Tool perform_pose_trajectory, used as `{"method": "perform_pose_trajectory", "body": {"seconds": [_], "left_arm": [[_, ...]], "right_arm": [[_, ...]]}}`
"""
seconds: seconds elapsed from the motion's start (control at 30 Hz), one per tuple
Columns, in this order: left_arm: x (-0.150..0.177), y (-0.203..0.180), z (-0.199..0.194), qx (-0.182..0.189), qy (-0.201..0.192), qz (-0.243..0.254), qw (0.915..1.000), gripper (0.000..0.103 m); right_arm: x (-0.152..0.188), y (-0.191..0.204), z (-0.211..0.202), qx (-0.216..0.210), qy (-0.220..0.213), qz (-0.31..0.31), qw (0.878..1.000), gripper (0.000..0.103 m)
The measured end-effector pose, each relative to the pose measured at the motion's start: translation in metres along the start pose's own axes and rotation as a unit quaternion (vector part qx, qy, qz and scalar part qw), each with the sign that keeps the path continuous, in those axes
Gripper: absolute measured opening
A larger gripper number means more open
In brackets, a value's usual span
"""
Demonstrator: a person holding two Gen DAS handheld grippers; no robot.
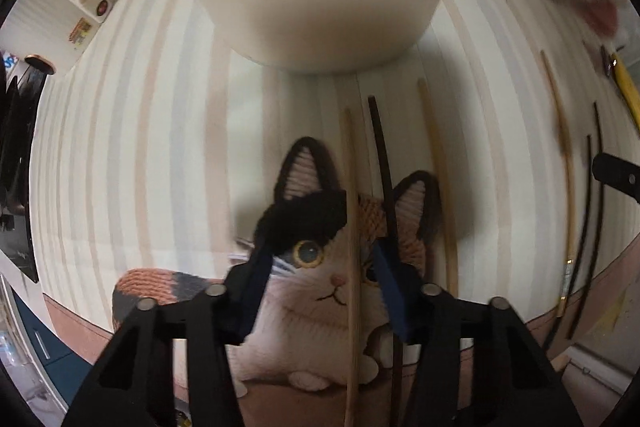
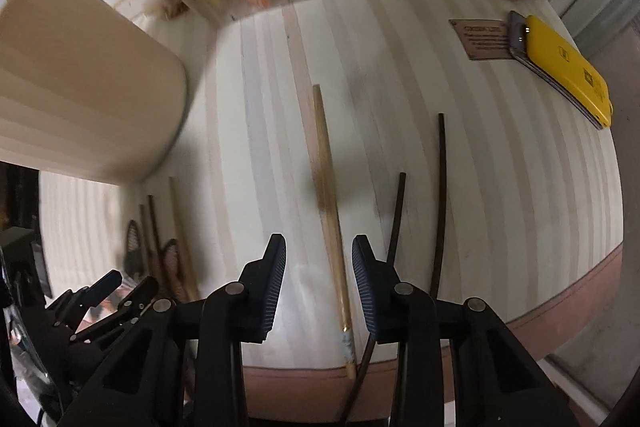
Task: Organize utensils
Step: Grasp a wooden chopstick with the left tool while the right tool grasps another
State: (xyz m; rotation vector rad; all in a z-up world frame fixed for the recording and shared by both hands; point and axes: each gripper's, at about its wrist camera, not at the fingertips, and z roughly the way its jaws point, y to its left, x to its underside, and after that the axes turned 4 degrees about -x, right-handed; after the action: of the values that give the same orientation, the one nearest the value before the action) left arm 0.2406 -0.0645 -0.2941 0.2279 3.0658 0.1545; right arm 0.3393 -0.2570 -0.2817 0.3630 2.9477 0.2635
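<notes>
Right gripper (image 2: 319, 281) poised over light chopstick (image 2: 329, 211).
Jaws half-open, empty; stick lies between them, long axis running straight ahead from the tool.

Black claw (image 2: 319, 283) arms, ribbed blue pads (image 2: 276, 287), silver pivot pins.

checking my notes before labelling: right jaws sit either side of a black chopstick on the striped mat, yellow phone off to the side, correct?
Not quite. The chopstick between the right gripper's jaws is light wood, not black; the black chopsticks lie just outside them. The right wrist view shows it. The striped mat and yellow phone are as you say.
</notes>
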Motion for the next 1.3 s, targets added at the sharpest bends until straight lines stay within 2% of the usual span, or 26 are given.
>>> {"method": "perform_pose_trajectory", "body": {"seconds": [0.07, 0.1, 0.13, 0.3, 0.37, 0.43, 0.47, 0.67, 0.83, 0.93, 1.03, 1.13, 1.3], "left_arm": [[0.000, -0.001, -0.003, 0.001, -0.015, 0.002, 0.9999, 0.021], [-0.001, -0.002, -0.004, 0.004, -0.016, 0.002, 0.9999, 0.007], [-0.001, -0.001, -0.005, -0.002, -0.016, 0.002, 0.9999, 0.005], [-0.003, 0.023, -0.007, -0.021, -0.017, -0.020, 0.9994, 0.004], [-0.003, 0.036, -0.007, -0.025, -0.013, -0.038, 0.9989, 0.004], [-0.002, 0.049, -0.007, -0.023, -0.009, -0.056, 0.9981, 0.004], [-0.002, 0.055, -0.007, -0.022, -0.006, -0.064, 0.9977, 0.004], [-0.002, 0.073, -0.010, -0.008, -0.003, -0.073, 0.9973, 0.005], [0.005, 0.069, -0.003, -0.005, -0.005, -0.022, 0.9997, 0.005], [0.001, 0.060, -0.004, 0.002, 0.010, 0.005, 0.9999, 0.005], [0.007, 0.049, -0.002, -0.007, 0.008, 0.024, 0.9997, 0.006], [0.011, 0.040, -0.002, -0.013, 0.005, 0.021, 0.9997, 0.005], [0.019, 0.035, -0.004, -0.009, 0.002, -0.015, 0.9999, 0.004]], "right_arm": [[-0.004, 0.002, 0.011, 0.014, 0.009, -0.006, 1.000, 0.037], [-0.006, 0.003, 0.016, 0.023, 0.011, -0.009, 1.000, 0.037], [-0.008, 0.003, 0.022, 0.032, 0.014, -0.012, 0.999, 0.037], [-0.013, 0.006, 0.043, 0.065, 0.022, -0.022, 0.997, 0.036], [-0.013, 0.013, 0.043, 0.075, 0.015, -0.037, 0.996, 0.018], [-0.011, 0.018, 0.042, 0.075, 0.015, -0.041, 0.996, 0.008], [-0.009, 0.021, 0.042, 0.075, 0.015, -0.042, 0.996, 0.008], [0.011, 0.034, 0.039, 0.046, 0.041, -0.055, 0.997, 0.007], [0.026, 0.035, 0.036, 0.032, 0.065, -0.062, 0.995, 0.007], [0.023, 0.034, 0.035, 0.031, 0.079, -0.066, 0.994, 0.008], [0.019, 0.029, 0.033, 0.055, 0.081, -0.080, 0.992, 0.015], [0.015, 0.030, 0.033, 0.060, 0.080, -0.082, 0.992, 0.018], [0.007, 0.034, 0.036, 0.074, 0.077, -0.096, 0.990, 0.018]]}}
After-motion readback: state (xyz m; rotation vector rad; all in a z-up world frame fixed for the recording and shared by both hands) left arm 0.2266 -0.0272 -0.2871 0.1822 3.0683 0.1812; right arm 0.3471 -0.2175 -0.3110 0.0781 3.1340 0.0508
